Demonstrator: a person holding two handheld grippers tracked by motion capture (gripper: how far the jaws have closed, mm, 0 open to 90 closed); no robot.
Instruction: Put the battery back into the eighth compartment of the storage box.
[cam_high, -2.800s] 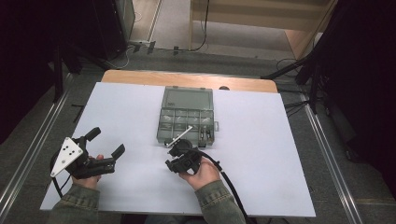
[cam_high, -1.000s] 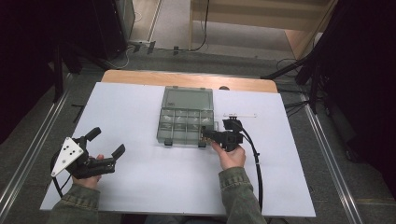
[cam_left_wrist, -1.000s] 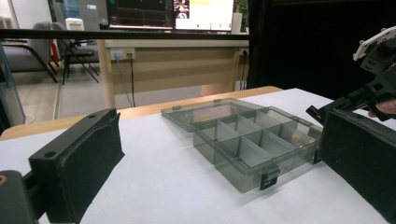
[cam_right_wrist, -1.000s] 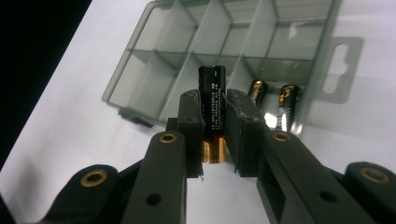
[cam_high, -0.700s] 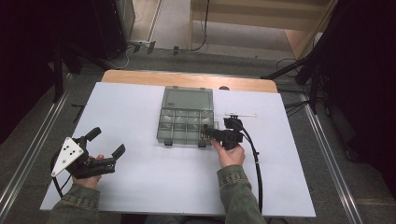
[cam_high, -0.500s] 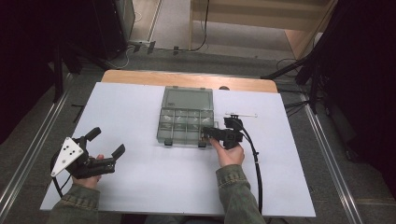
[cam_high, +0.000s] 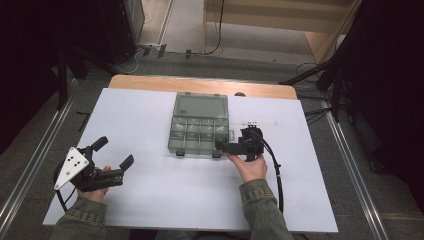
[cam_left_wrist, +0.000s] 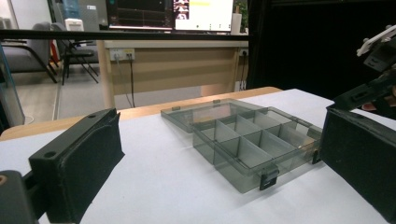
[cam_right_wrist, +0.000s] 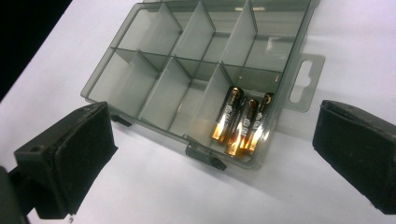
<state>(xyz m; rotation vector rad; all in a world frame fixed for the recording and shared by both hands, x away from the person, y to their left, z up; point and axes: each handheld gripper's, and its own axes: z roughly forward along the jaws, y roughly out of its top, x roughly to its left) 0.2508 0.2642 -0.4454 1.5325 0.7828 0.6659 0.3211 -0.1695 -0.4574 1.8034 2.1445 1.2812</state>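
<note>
White sheeting covers the counter (cam_high: 165, 200). At its left edge, the left gripper (cam_high: 114, 160) rests with fingers (cam_left_wrist: 79, 163) spread and empty, well apart from the open grey compartment box (cam_high: 200, 131). Just beyond the right gripper (cam_high: 223, 146), whose fingers (cam_right_wrist: 70, 158) are likewise released, three batteries (cam_right_wrist: 240, 121) lie side by side in one corner compartment, long axes running away from the fingers.

Three batteries (cam_right_wrist: 242, 120) lie in the organizer box's (cam_right_wrist: 140, 51) corner compartment.
</note>
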